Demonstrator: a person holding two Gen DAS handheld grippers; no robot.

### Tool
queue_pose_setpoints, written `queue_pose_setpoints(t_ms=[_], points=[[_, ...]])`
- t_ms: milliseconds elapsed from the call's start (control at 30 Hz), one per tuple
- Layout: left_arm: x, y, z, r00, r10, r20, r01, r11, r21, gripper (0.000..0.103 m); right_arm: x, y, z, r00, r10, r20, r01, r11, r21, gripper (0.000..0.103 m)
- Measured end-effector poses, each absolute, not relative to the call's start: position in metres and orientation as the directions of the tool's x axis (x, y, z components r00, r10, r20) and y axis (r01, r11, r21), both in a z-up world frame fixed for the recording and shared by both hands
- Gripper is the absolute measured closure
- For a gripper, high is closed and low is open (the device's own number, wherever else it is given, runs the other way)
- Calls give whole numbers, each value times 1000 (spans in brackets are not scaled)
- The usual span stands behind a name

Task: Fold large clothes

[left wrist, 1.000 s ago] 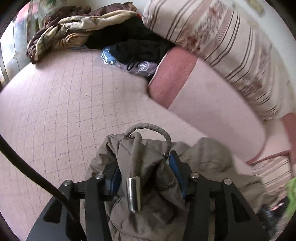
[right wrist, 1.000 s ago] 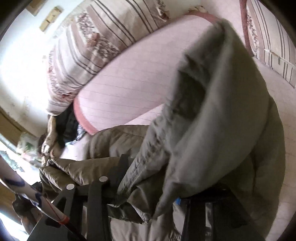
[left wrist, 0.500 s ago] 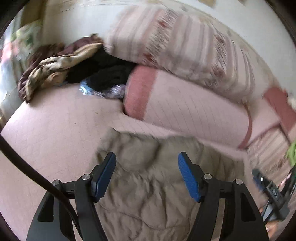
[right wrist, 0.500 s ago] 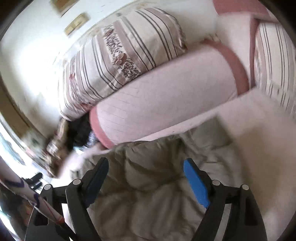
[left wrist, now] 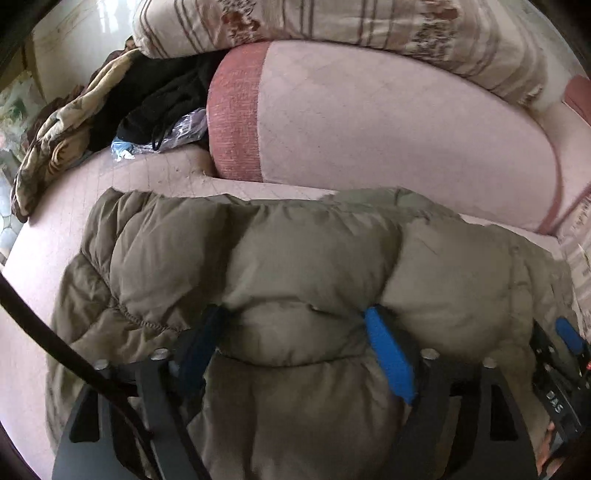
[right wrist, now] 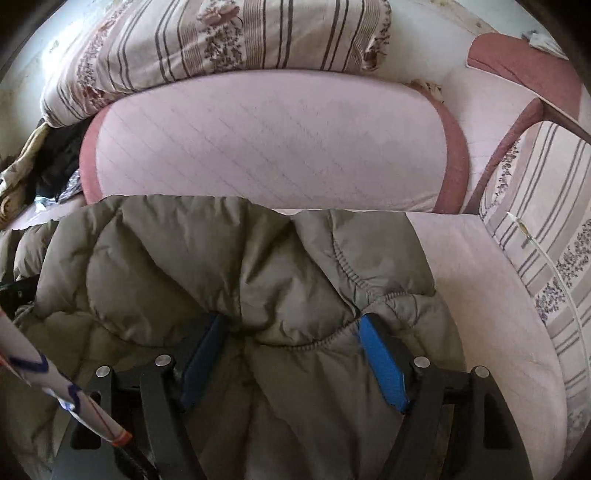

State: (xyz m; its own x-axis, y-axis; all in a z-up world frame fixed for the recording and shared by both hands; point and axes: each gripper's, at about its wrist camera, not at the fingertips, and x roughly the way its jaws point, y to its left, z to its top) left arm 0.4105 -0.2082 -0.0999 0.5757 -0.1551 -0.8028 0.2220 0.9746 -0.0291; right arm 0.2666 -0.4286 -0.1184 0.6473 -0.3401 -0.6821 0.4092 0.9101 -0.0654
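From the left wrist view we see our left hand-held gripper point(left wrist: 295, 332) pushed down into the olive puffer jacket point(left wrist: 280, 258), which lies bunched on the pink quilted bed point(left wrist: 44, 236). Its blue pads point(left wrist: 388, 358) stand wide apart, with a thick roll of padding bulging up between them; we cannot tell whether they are pinching it or just resting against it. Behind the jacket lies a pink bolster point(left wrist: 388, 122) with a striped floral pillow point(left wrist: 332, 22) on top. To the left sit dark clothes point(left wrist: 162, 99) and a patterned blanket point(left wrist: 55, 140). At the far right edge the other gripper's blue pad shows beside the jacket.

From the right wrist view, our right hand-held gripper point(right wrist: 291, 336) sits over the same jacket point(right wrist: 221, 258), its pads point(right wrist: 380, 362) equally far apart, a stitched seam and fold of fabric between them; again we cannot tell if it has hold. The bolster point(right wrist: 269, 140) lies just beyond, the striped pillow point(right wrist: 221, 37) above it.
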Motion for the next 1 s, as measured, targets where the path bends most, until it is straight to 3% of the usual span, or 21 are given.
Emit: queue_pose_setpoints(t_ms=[267,433,533,733,933,1000], points=[[439,-222,-115,614,-130,-778,204,979,-3,9,299,-448,-136,639,-293,-712,421,907,5,18],[436,-219,-107,597,-130,-792,211,977,-2,10,302,-450,-137,623,-288,-728,429,903,10,17],[424,-197,-88,572,-185,-799,221,973,-67,15,289,-436,-119,624,-346,-701,439,897,-51,17],[365,-117,-54,642,-203,-739,219,973,-78,15,204,-392,-85,701,-363,-613,406,911,-75,17],[342,-23,-93,590,-83,-803,75,996,-48,15,98,-382,-107,712,-287,-641,437,895,86,17],[341,1,-104,570,-93,-817,33,995,-91,14,69,-382,-118,698,-289,-655,466,878,109,17]])
